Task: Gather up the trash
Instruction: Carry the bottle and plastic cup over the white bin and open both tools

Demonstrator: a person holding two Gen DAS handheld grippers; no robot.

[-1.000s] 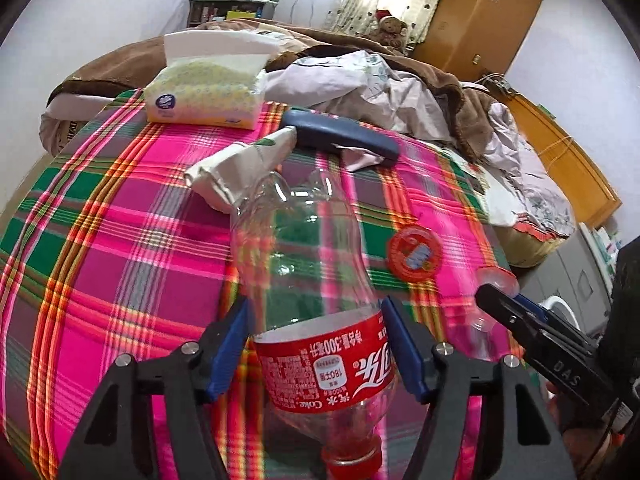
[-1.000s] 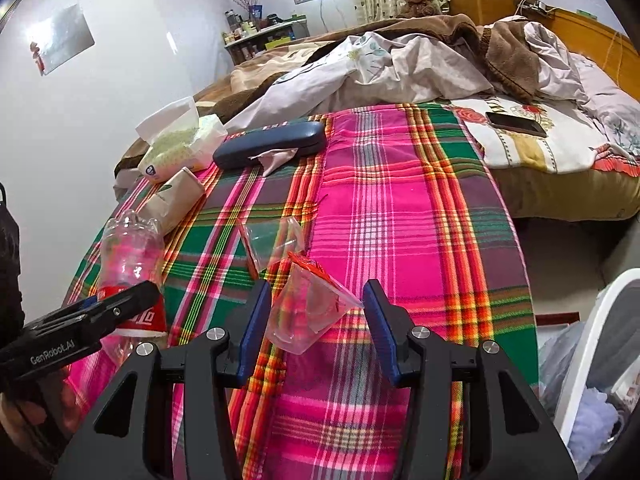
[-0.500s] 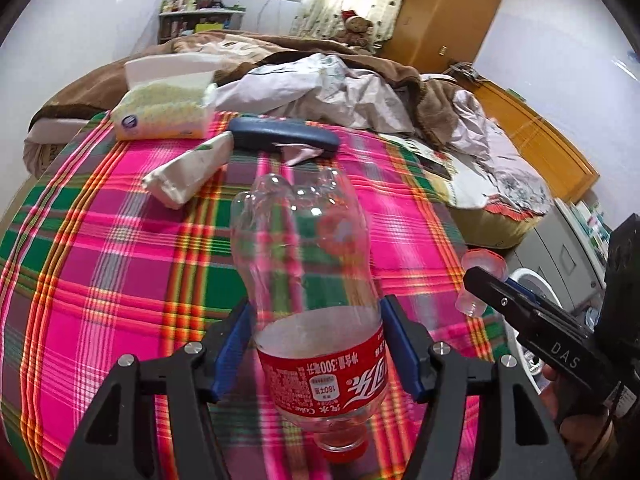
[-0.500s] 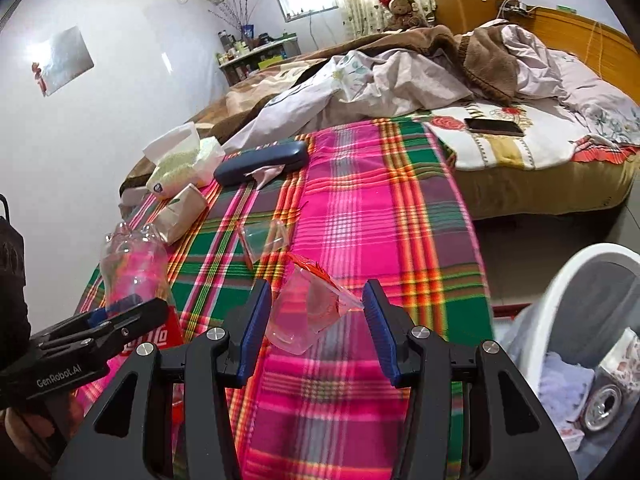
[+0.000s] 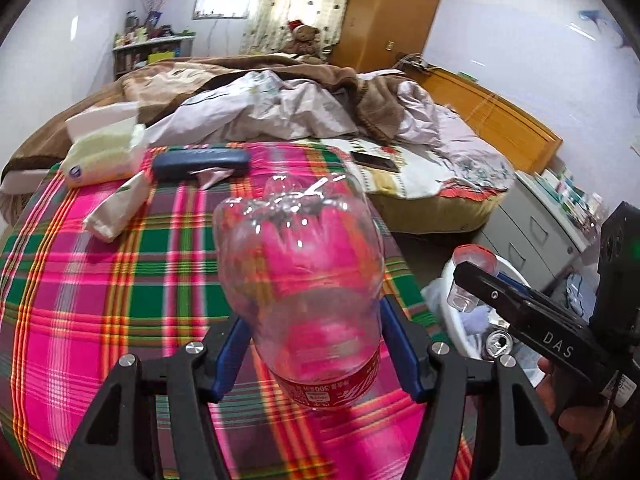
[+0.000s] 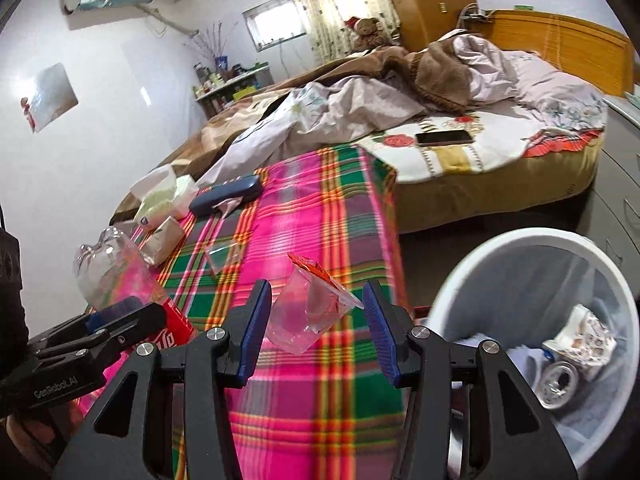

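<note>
My left gripper [image 5: 316,320] is shut on a clear empty cola bottle [image 5: 300,264] with a red label, held above the plaid tablecloth [image 5: 100,280] with its base pointing away from me. My right gripper [image 6: 316,286] is shut on a small clear plastic cup [image 6: 296,316] whose red foil lid is peeled back. It hangs over the table's right edge, beside a white trash bin [image 6: 520,240] that holds a can and crumpled paper. In the left wrist view the right gripper [image 5: 472,280] and its cup [image 5: 464,284] show above the bin [image 5: 452,320]. In the right wrist view the left gripper [image 6: 120,316] and the bottle [image 6: 108,272] sit at the lower left.
On the table's far side lie a tissue pack [image 6: 164,196], a blue case [image 6: 226,198], a small tissue packet [image 6: 164,238] and a clear wrapper [image 6: 224,254]. Behind is an unmade bed [image 6: 440,120] with a phone [image 6: 442,137]. Grey drawers [image 5: 536,224] stand right of the bin.
Both grippers have moved right and upward with the bottle and cup still in them. The bin has come into both views, and the bottle now tilts further away.
</note>
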